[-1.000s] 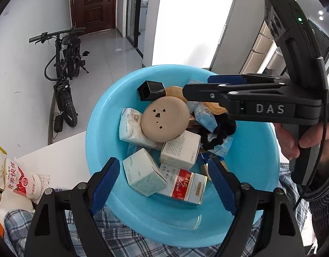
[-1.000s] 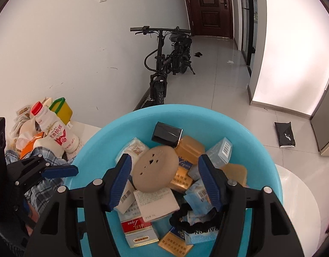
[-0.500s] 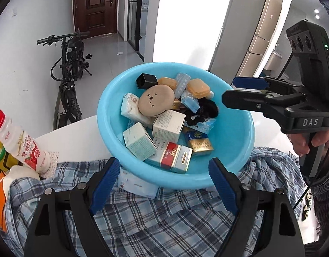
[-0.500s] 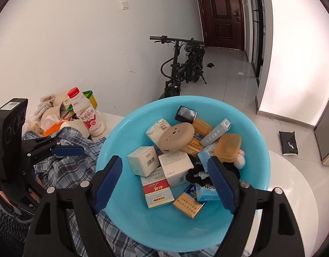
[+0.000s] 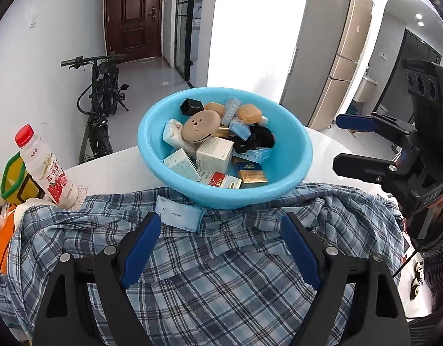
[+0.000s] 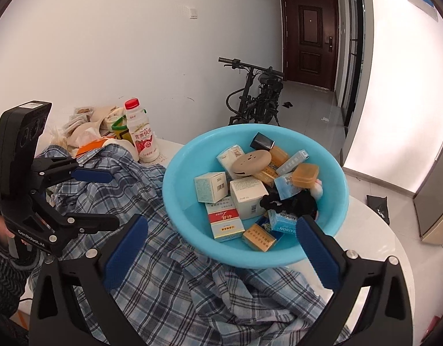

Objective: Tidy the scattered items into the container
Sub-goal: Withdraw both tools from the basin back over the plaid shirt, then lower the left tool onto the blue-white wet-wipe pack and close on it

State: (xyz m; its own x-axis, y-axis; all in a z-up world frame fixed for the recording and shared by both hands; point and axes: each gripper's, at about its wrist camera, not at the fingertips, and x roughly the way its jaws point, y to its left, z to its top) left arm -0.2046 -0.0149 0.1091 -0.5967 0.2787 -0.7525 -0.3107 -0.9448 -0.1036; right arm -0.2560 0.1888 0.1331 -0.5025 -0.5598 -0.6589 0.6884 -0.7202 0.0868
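Note:
A blue basin (image 5: 293,147) (image 6: 332,181) stands on the white table, holding a round beige disc (image 5: 201,125), several small boxes, an orange case and a black hair tie. A pale blue packet (image 5: 178,215) lies outside it on the plaid shirt (image 5: 221,276) (image 6: 169,282), against the basin's near wall. My left gripper (image 5: 220,245) (image 6: 103,199) hovers open over the shirt, short of the packet, with nothing between its fingers. My right gripper (image 6: 221,225) (image 5: 345,142) hangs before the basin's near rim. Its jaws are opening and nothing is between them.
A red-capped milk bottle (image 5: 45,170) (image 6: 142,132), a yellow container with a green handle (image 5: 11,178) and crumpled bags crowd the table's left end. A bicycle (image 6: 256,98) leans at the wall beyond. The round table's edge (image 6: 394,248) curves on the right.
Both grippers have drawn back from over the basin to above the shirt. The right gripper's jaws have spread wider. The pale blue packet on the shirt has come into view.

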